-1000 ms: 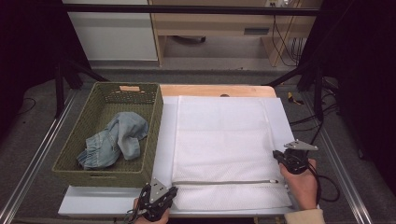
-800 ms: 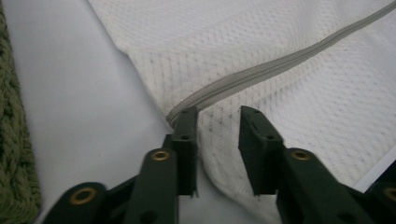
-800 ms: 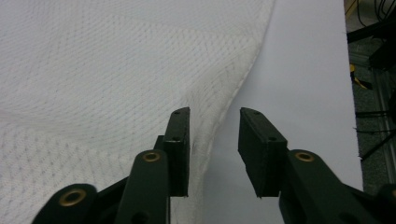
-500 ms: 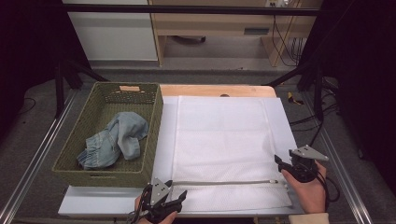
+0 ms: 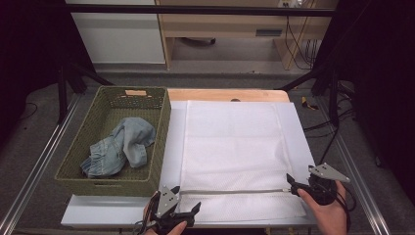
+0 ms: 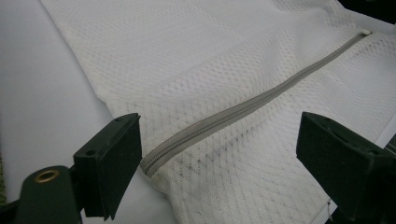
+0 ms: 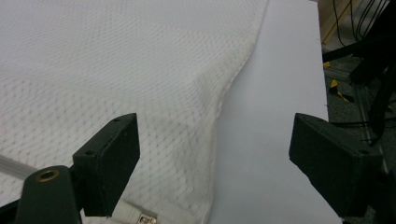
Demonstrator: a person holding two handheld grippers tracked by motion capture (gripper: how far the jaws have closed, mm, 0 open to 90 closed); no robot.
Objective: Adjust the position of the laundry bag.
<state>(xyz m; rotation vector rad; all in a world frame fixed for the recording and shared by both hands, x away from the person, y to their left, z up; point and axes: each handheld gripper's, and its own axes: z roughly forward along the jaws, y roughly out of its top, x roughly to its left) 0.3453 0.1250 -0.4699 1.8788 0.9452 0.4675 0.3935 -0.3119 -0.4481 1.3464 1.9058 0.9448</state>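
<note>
A white mesh laundry bag (image 5: 230, 147) lies flat on the white table top (image 5: 171, 161), its grey zipper (image 5: 235, 191) running across near the front edge. My left gripper (image 5: 187, 198) stands open at the zipper's left end; the left gripper view has the zipper (image 6: 243, 109) and mesh (image 6: 187, 56) lying between the spread jaws of the left gripper (image 6: 217, 135), untouched. My right gripper (image 5: 292, 185) is open at the zipper's right end, and the right gripper view shows the right gripper (image 7: 212, 135) over the bag's edge (image 7: 116, 60), by the zipper pull (image 7: 140, 217). Both pairs of jaws have just been opening.
A green wicker basket (image 5: 161, 142) sits left of the bag and holds a crumpled blue denim garment (image 5: 122, 147). Metal rails run along both sides of the table. Cables and dark stands crowd the floor at the right.
Both grippers have gone from shut to open and let go of the bag's zipper ends. The right hand has drifted right and toward the near edge; the left hand has barely moved.
</note>
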